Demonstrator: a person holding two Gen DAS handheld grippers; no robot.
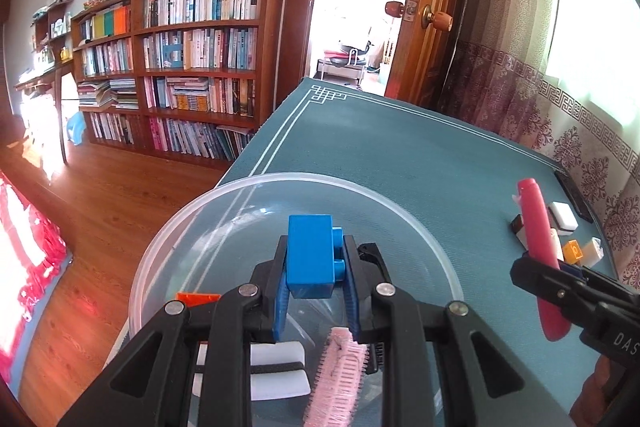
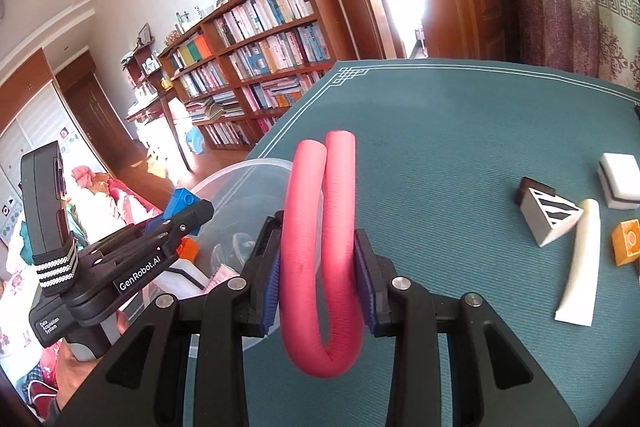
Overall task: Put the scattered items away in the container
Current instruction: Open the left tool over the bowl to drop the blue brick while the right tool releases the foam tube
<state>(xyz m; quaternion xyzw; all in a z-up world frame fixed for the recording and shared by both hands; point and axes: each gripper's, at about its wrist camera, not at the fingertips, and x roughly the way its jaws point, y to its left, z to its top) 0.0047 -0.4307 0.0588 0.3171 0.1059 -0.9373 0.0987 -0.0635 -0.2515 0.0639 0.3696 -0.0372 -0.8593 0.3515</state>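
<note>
Sunlit and book-lined, the room held a table under a teal woven cloth (image 2: 460,131). The left gripper (image 1: 316,267) was clamped on a blue plastic building brick (image 1: 311,255), held above the clear round plastic container (image 1: 420,227), so only a release seemed needed. Inside the container lay a pink bristled hair roller (image 1: 336,379), a white foam block with a black band (image 1: 276,371) and an orange piece (image 1: 198,299). The right gripper (image 2: 318,267) was closed on a pink foam tube bent into a U (image 2: 320,255), its long axis pointing away along the fingers. The container sat just to its left, so that arm probably had to carry the tube leftward over the rim. To the right, a zebra-striped block (image 2: 550,217), white tube (image 2: 580,263), white sponge (image 2: 620,183) and orange cube (image 2: 628,241) still lay scattered on the cloth. Beyond stood a wooden bookcase (image 1: 192,59) and an open door (image 1: 432,15).
</note>
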